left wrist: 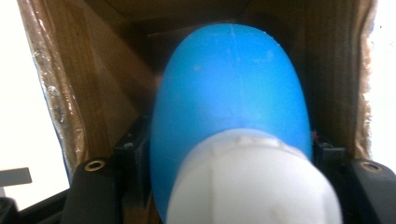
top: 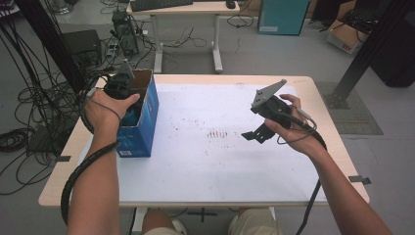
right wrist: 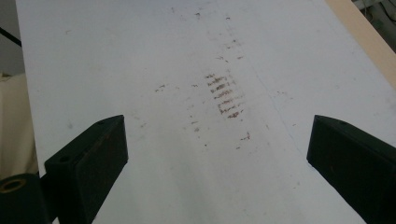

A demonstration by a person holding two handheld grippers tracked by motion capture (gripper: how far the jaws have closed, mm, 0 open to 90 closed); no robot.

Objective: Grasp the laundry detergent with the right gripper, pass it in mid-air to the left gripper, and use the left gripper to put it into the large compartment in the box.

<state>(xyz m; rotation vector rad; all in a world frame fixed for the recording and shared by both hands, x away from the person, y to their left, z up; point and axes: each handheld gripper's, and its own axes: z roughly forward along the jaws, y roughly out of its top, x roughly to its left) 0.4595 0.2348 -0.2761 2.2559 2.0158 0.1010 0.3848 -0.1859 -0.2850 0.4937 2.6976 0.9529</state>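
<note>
Blue bottle (left wrist: 231, 98) w/ white cap (left wrist: 252, 182) sits down inside the open-top box (top: 142, 132), cap end toward the left gripper (top: 120, 90). In the left gripper view the jaws stand either side of the bottle's body just behind the cap, tight against it, so it looks clamped on; whether bottle is going in or coming out can't be told from here.

Doing it well, my read: keep the grip square on the widest part of the body, not the cap shoulder, since smooth rounded plastic could squirt out. Move straight along the box's long axis, no twist. Brown cardboard walls (left wrist: 84, 93) are close on both sides, and the jaws have v. little spare room between bottle and wall, so any sideways drift would probably snag a flap or drag the light box.

Right gripper (top: 259, 132) hangs over the mid-right of the white table top (top: 205, 171), jaws wide apart, holding nothing. It could come across to steady the box's outer side if it starts to slide.

Room: box stands near the table's left edge; plenty of bare top to its right, marked w/ faint brown scuffs (right wrist: 224, 95). Best set-down zone is centre.
</note>
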